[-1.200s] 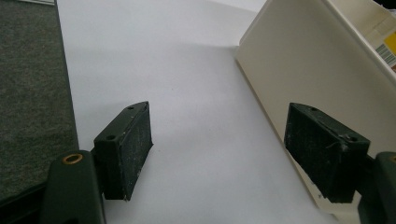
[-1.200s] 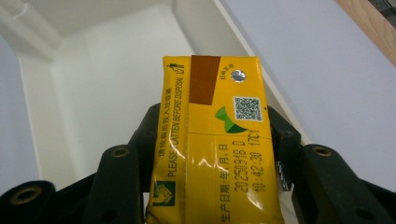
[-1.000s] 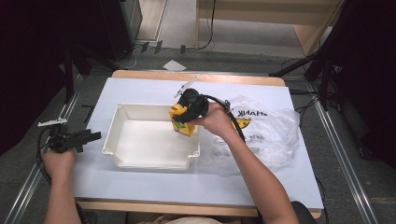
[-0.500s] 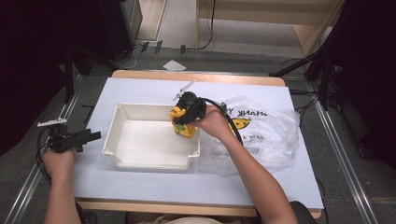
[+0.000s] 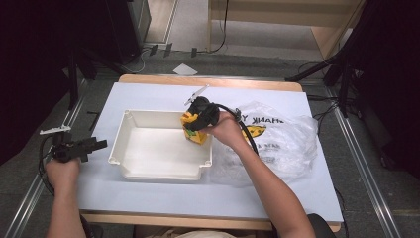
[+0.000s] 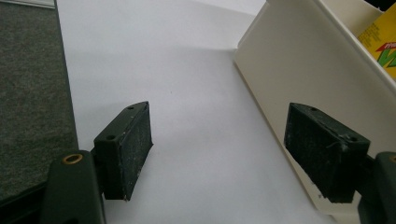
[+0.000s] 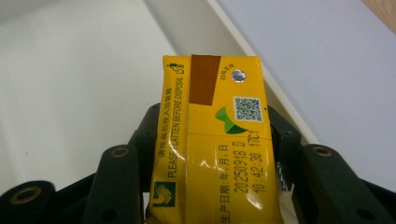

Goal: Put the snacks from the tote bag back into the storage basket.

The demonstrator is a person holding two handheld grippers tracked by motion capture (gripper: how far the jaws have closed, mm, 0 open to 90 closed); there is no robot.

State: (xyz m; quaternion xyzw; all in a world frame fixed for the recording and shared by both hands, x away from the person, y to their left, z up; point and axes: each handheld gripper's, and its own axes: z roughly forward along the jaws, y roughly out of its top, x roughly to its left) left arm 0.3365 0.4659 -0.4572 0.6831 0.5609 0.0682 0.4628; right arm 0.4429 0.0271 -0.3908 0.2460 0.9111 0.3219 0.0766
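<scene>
A yellow drink carton (image 7: pixel 212 140) with a brown stripe and a QR code is clamped between the jaws of my right gripper (image 7: pixel 212 154). In the high view that gripper (image 5: pixel 194 130) holds the carton (image 5: pixel 192 128) over the right end of a cream plastic bin (image 5: pixel 130 154). My left gripper (image 5: pixel 96 145) hovers at the table's left edge, just left of the bin. Its black pads (image 6: pixel 130 149) stand wide apart over bare white tabletop, with the bin's outer wall (image 6: pixel 299 70) beside the right pad.
A crinkled clear plastic bag (image 5: pixel 282 136) with black lettering lies on the table right of the bin, under the right forearm. The white tabletop (image 5: pixel 163 94) has free room behind and in front of the bin. Grey floor (image 6: pixel 28 70) lies past the table's left edge.
The right gripper and carton have barely shifted at the bin's right end. The left gripper has stayed put.
</scene>
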